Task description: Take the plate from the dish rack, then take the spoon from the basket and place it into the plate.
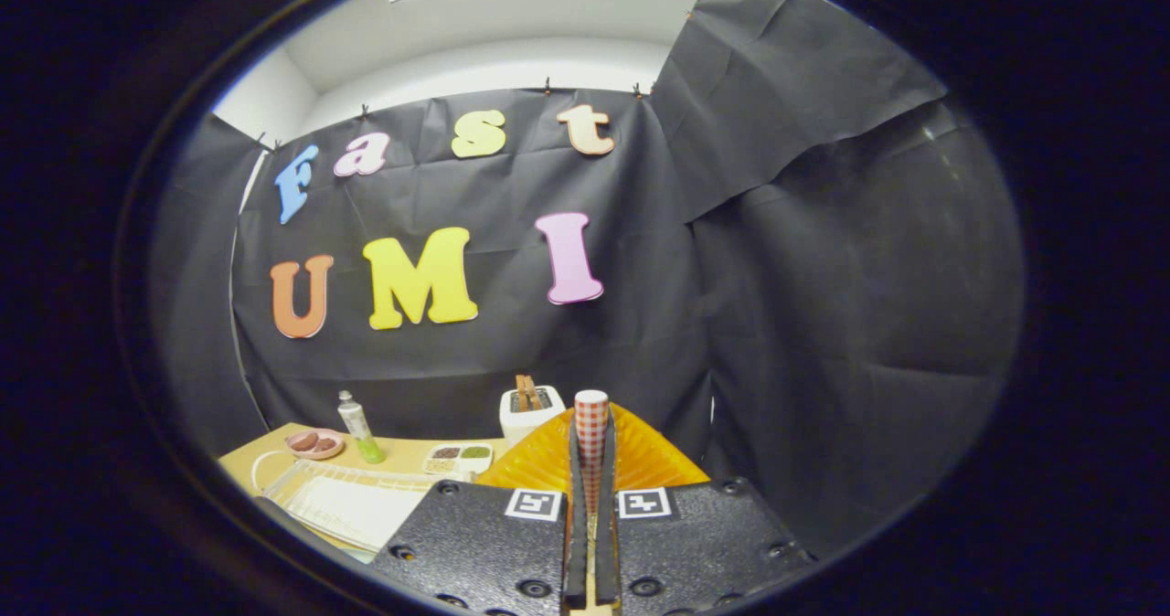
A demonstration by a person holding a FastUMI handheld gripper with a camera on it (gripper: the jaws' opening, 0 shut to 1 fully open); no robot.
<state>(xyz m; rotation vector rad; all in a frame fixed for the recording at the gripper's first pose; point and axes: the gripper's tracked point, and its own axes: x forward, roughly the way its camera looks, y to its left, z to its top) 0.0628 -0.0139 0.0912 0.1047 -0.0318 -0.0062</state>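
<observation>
Right up close, the fingers [590, 470] are drawn in tight, nearly parallel, and clamped between them is the spoon [591, 429], its checked red-and-white handle standing upright with the rounded end poking above the fingertips. Both fingers press on that handle, one from each side. The lower part of the spoon is hidden between the fingers, so its bowl cannot be made out.

Just behind the spoon and the fingertips sits the plate [640, 456], orange and ribbed, fanning out on both sides of the fingers. Its lower part is covered by the gripper body, so whether it rests flat on the desk [402, 452] cannot be told.

Beyond the plate, a white toaster [530, 410] stands near the booth wall with two slices of toast sticking up out of its slots. To its left on the desk lies a small white divided tray [459, 458] with dark and green contents. Further left, a green-bottomed tube [358, 427] stands upright, and beside it is a pink dish [314, 443] holding brown pieces. Nearer, left of the fingers, a white dish rack [352, 502] lies on the wooden desk.
</observation>
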